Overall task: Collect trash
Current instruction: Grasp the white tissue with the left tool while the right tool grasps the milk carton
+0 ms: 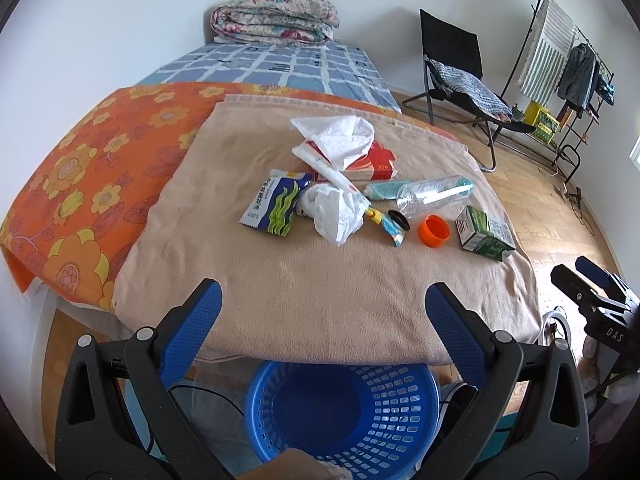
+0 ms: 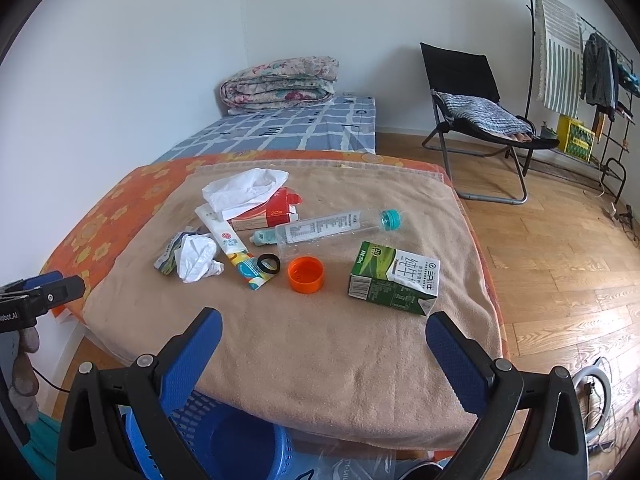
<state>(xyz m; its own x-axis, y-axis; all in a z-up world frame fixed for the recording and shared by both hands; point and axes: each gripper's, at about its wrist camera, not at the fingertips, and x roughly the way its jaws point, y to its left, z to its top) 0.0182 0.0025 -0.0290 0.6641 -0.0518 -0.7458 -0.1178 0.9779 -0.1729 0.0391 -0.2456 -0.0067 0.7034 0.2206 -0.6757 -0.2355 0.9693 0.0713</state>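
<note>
- Judging by the scene, the collecting is only starting: all the trash is lying on the bed and the blue basket point(image 1: 344, 408), as far as its visible inside shows, is holding nothing.
- The left gripper point(image 1: 322, 304) is hovering over the near edge of the tan blanket point(image 1: 280, 280), jaws spread wide and gripping nothing.
- The right gripper point(image 2: 323, 334) is waiting the same way, wide open and empty, nearer the blanket's right edge.
- The trash is sitting around the blanket's middle: a green carton point(image 2: 394, 278) towards the right edge, an orange cap point(image 2: 306, 274), a clear bottle point(image 2: 340, 226), a crumpled tissue point(image 2: 198, 262), a tube point(image 2: 230, 246), a red box point(image 2: 268, 212) and a snack packet point(image 1: 276, 208).
- The next move is probably calling for a reach forward, closing on one piece; the carton lies closest to the right gripper.
- The basket is standing on the floor below the blanket's near edge, so a drop would be short.
- The blanket is covering an orange flowered sheet point(image 1: 80, 168); a folded quilt point(image 1: 276, 20) is resting at the bed's far end.
- A black chair point(image 2: 476, 120) and a clothes rack point(image 2: 580, 60) are standing on the wooden floor to the right.
</note>
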